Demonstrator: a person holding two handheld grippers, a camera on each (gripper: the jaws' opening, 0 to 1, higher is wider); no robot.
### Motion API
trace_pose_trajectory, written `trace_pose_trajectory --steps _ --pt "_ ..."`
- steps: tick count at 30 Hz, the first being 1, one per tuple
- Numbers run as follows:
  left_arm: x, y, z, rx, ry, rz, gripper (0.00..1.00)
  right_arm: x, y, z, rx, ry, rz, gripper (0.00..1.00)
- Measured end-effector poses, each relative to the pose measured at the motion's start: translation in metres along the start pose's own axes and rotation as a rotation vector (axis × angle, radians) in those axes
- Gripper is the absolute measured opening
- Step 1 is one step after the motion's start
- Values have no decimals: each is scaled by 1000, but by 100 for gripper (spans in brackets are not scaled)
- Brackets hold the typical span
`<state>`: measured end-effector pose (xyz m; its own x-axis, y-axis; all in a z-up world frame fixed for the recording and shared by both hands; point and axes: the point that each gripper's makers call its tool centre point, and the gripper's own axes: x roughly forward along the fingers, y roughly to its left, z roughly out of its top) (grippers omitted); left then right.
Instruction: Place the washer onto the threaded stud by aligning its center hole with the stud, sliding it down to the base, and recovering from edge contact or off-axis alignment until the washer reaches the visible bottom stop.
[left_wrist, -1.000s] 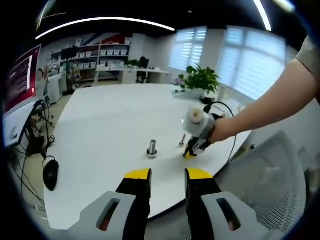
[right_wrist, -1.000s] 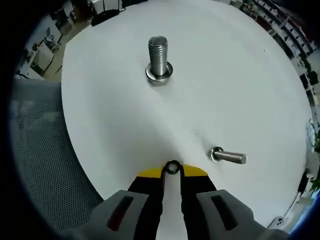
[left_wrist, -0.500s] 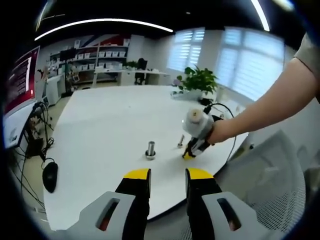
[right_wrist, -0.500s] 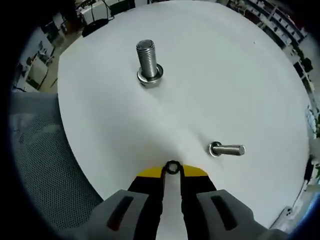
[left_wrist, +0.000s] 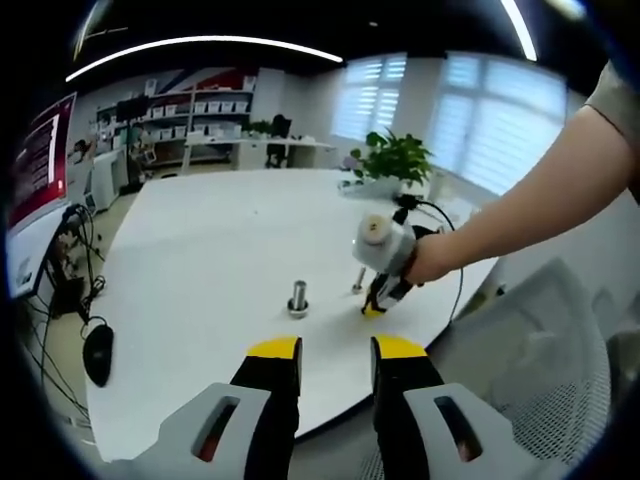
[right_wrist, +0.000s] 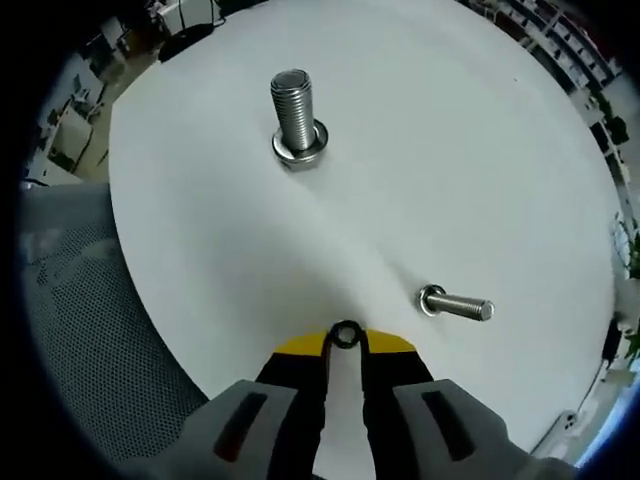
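Place: open-plan office or lab
Evidence: white round table (left_wrist: 200, 250); mesh chair (left_wrist: 560, 380); shelving with bins (left_wrist: 215, 105); wall screen (left_wrist: 40, 165); blinded windows (left_wrist: 480, 110); potted plant (left_wrist: 395, 158); ceiling strip lights (left_wrist: 200, 45)

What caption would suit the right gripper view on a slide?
Right tool pinching a small washer above a white table, with an upright threaded stud ahead and a second bolt lying sideways.

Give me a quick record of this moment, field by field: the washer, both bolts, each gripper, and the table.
washer: small dark ring, pinched at the right gripper tips, not yet on a stud
upright stud: threaded bolt standing head-down on the table, ahead of the washer
second bolt: smaller one, appears to stand on its head too
left gripper: open, holding nothing, back at the near table edge
table: white, round
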<state>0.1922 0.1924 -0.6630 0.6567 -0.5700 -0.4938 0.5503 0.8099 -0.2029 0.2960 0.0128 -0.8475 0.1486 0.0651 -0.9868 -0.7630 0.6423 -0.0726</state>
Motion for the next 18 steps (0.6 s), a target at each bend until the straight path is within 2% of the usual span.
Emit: trace_pose_trajectory --steps 6,9,18 --pt "0 2 1 -3 -5 6 25 0 -1 0 7 27 0 15" --pt "-1 1 2 -1 -11 4 25 -1 1 0 -24 47 1 15" --pt "0 1 -1 -3 4 4 25 -2 1 0 10 63 0 15"
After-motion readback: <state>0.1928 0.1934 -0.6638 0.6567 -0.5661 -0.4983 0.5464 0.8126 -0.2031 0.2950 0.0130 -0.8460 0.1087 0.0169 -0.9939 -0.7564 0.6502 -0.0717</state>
